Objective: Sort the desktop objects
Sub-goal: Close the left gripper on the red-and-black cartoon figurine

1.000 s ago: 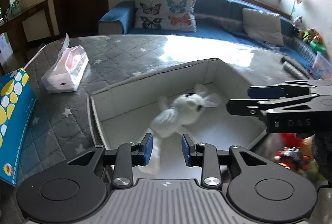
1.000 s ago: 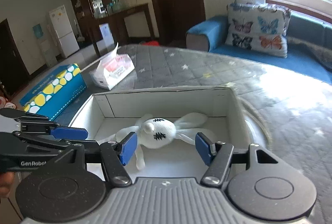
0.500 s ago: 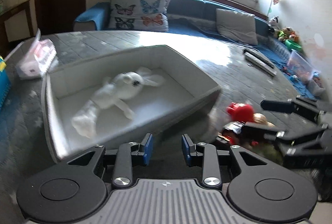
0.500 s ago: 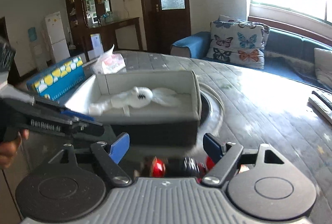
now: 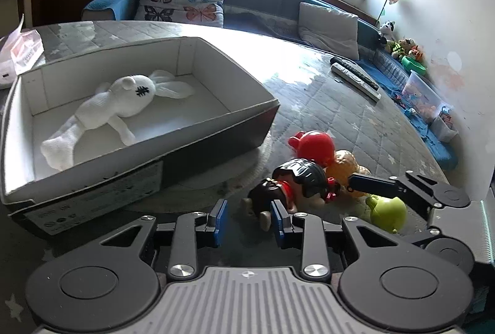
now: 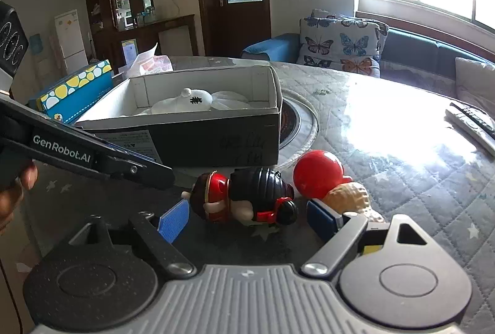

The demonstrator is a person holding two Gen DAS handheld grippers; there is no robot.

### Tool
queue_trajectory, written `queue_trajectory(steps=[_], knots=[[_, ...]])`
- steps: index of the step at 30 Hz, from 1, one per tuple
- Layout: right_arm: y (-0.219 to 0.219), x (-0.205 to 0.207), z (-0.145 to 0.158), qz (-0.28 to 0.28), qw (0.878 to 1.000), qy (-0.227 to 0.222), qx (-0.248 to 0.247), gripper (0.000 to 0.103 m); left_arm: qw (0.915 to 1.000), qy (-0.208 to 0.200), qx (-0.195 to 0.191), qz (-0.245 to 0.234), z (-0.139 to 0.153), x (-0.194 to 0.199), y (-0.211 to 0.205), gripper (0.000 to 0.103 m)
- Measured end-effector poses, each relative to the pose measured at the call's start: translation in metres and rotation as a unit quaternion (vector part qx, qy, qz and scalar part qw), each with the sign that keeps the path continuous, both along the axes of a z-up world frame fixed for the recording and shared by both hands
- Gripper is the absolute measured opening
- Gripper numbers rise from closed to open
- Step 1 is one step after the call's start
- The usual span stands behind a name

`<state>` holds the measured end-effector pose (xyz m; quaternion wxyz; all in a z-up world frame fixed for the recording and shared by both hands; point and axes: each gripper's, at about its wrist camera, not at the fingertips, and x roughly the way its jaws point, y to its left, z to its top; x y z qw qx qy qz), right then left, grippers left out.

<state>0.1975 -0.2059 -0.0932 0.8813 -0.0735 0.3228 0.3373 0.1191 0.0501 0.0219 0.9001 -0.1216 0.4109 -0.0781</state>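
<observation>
A white plush rabbit (image 5: 120, 105) is seen lying on its side inside the open box (image 5: 216, 129), which sits on the quilted table (image 5: 340, 105) at about 10 o'clock in the left wrist view. Outside the box, at about 2 o'clock from the left gripper (image 5: 249, 221), a cluster of small toys lies on the table: a dark-haired doll (image 5: 297, 182) on its side, a red toy (image 5: 315, 145) just behind it, an orange toy (image 5: 343, 163) touching the red one, and a green toy (image 5: 386, 211) at 3 o'clock.

The left gripper is held narrowly parted, with nothing between its blue pads (image 5: 220, 221); the doll's feet end lies just ahead of the right-hand pad. Whether they touch cannot be told.

In the right wrist view the right gripper (image 6: 247, 219) is spread wide and empty, with the doll (image 6: 244, 194) lying across the gap just ahead of the fingertips. The red toy (image 6: 318, 173) and the cream-orange toy (image 6: 352, 197) are at 1 o'clock, the latter just beside the right-hand pad (image 6: 321, 222). The box (image 6: 198, 132) stands at 11 o'clock, with the rabbit (image 6: 188, 103) visible above its rim. The left gripper (image 6: 161, 173) reaches in from 9 o'clock.

A tissue pack (image 5: 18, 55) lies beyond the box, and remotes (image 5: 355, 77) at 1 o'clock.
</observation>
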Motion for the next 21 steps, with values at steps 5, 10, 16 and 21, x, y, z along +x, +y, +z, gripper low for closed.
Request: queue_trajectory(steps=[5,10,16,21], knots=[[0.004,0.007,-0.005,0.004,1.000,0.001,0.001,0.085,0.9998,-0.002,-0.018,-0.003,0.000,0.006,-0.005,0.033],[0.009,0.014,-0.012,0.009,1.000,0.010,0.000,0.085,0.9996,0.005,-0.029,-0.002,-0.004,0.015,-0.008,0.033],[0.010,0.009,-0.016,0.018,1.000,0.010,-0.005,0.086,0.9990,0.017,-0.041,-0.003,-0.011,0.021,-0.007,0.033],[0.007,0.001,-0.016,0.025,1.000,0.013,-0.003,0.086,0.9980,0.022,-0.058,-0.002,-0.015,0.026,-0.002,0.033]])
